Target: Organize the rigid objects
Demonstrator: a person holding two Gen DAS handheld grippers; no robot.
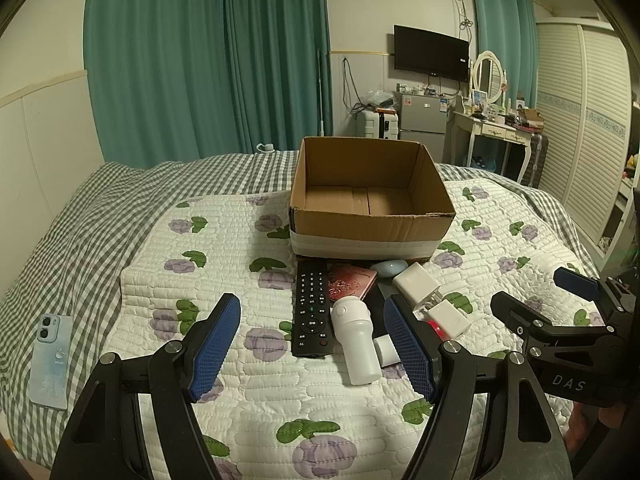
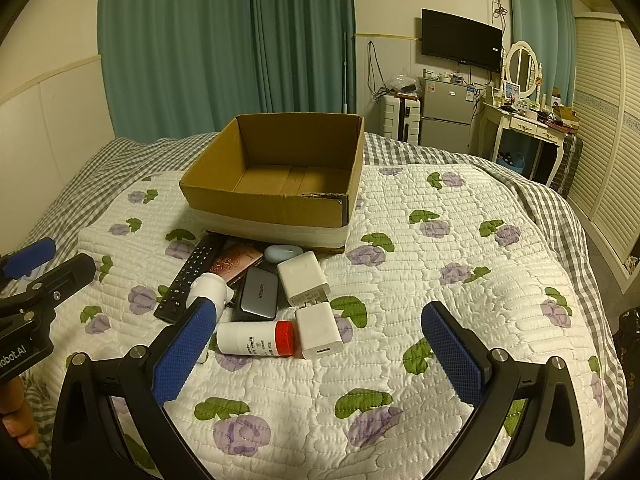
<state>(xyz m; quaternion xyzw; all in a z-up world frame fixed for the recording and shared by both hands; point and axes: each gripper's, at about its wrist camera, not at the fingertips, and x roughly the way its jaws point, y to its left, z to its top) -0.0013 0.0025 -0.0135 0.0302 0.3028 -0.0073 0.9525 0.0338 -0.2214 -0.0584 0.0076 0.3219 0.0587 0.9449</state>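
Observation:
An empty cardboard box (image 1: 372,236) (image 2: 264,210) sits on the bed. In front of it lies a cluster: a black remote (image 1: 313,308) (image 2: 188,280), a pink booklet (image 1: 350,282) (image 2: 236,262), a white bottle (image 1: 356,340) (image 2: 212,286), a pale blue case (image 1: 388,269) (image 2: 282,253), two white chargers (image 1: 416,282) (image 2: 302,278) (image 2: 319,332), a grey power bank (image 2: 256,294) and a red-capped white tube (image 2: 256,338). My left gripper (image 1: 316,344) hovers open above the remote and bottle. My right gripper (image 2: 320,348) is open, right of the cluster, over the quilt.
A light blue phone (image 1: 52,364) lies at the bed's left edge on the checked sheet. The flowered quilt (image 2: 440,280) covers the bed. Teal curtains, a fridge, a dresser and a wardrobe stand beyond the bed.

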